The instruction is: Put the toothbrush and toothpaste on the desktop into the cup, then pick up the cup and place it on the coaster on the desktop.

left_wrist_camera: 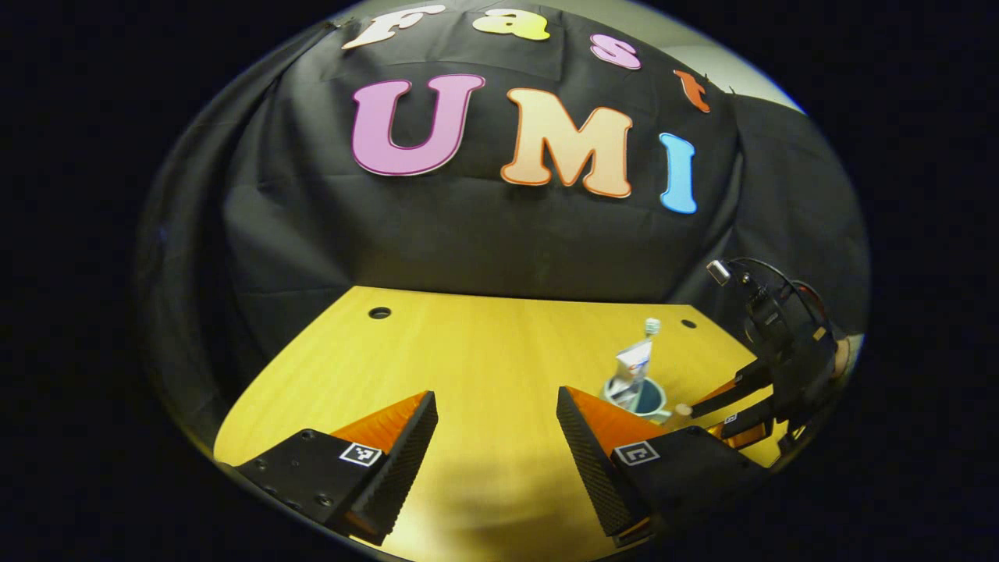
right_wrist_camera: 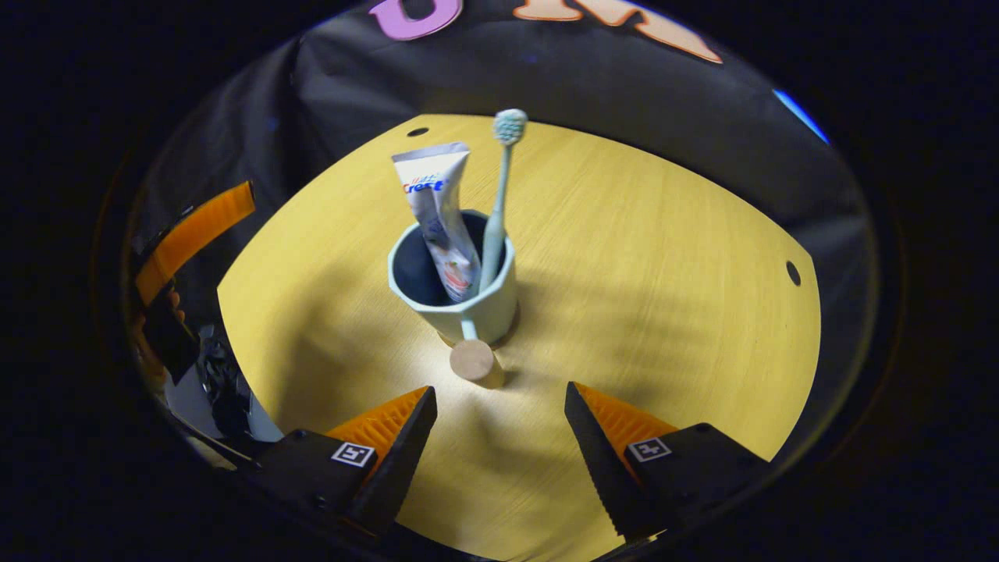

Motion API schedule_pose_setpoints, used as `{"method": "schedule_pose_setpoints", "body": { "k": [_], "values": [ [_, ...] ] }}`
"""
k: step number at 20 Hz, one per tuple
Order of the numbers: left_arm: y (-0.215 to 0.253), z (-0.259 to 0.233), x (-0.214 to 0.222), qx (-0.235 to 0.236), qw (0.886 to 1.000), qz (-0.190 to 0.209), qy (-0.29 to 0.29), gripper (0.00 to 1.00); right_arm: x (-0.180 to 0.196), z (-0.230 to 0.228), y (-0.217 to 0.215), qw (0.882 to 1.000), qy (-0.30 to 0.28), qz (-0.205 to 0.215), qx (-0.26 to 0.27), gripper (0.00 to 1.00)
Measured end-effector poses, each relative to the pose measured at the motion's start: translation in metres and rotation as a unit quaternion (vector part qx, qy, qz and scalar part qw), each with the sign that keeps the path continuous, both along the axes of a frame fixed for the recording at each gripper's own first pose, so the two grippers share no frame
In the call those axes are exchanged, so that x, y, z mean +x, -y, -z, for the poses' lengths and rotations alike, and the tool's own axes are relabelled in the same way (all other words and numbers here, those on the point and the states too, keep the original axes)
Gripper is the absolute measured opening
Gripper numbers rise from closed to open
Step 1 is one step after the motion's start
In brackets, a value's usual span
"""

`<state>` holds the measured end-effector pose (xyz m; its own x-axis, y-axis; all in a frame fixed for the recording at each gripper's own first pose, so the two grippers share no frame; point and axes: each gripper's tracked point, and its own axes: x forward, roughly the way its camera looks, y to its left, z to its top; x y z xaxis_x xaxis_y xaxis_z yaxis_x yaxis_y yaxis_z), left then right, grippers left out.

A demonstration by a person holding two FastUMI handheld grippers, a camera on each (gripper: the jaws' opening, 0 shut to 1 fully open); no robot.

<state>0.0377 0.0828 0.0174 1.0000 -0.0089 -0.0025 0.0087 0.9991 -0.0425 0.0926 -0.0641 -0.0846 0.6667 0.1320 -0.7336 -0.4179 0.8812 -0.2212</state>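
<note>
Standing on desktop (right_wrist_camera: pixel 624 257): cup (right_wrist_camera: pixel 460 300) (loaded).

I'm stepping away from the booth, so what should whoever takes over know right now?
Left hand-held gripper: open, empty, hanging over the desktop.
Right hand-held gripper: open, empty, aimed at the cup's handle.
Toothpaste and toothbrush stand in the cup.
The cup seems to sit on a coaster, whose edge peeks out at its base.
Left: confirm placement; likely nothing more.

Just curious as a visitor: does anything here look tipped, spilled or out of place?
Nothing stands out. The cup stands upright on the desk, with the toothpaste and toothbrush leaning inside it. Both grippers, left and right, are open and apart from it.
</note>
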Motion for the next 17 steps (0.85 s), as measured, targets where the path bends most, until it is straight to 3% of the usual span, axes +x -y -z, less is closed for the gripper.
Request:
{"method": "schedule_pose_setpoints", "body": {
  "k": [4,6,10,13,17],
  "values": [
    [0.047,-0.012,-0.004,0.008,0.999,0.030,0.008,0.91,-0.029,-0.051,0.039,0.994,0.076,0.043,0.066,0.99],
    [0.066,-0.015,-0.005,0.006,0.999,0.041,0.008,0.91,-0.039,-0.090,0.059,0.984,0.133,0.064,0.098,0.96],
    [0.098,-0.017,-0.002,-0.018,0.998,0.065,0.006,0.92,-0.058,-0.140,0.088,0.956,0.230,0.100,0.150,0.99],
    [0.109,-0.019,-0.005,-0.021,0.997,0.071,0.003,0.92,-0.083,-0.164,0.103,0.943,0.266,0.110,0.169,0.95],
    [0.113,-0.014,-0.011,-0.013,0.998,0.064,-0.002,0.92,-0.116,-0.167,0.109,0.934,0.284,0.113,0.183,0.99]
  ]
}}
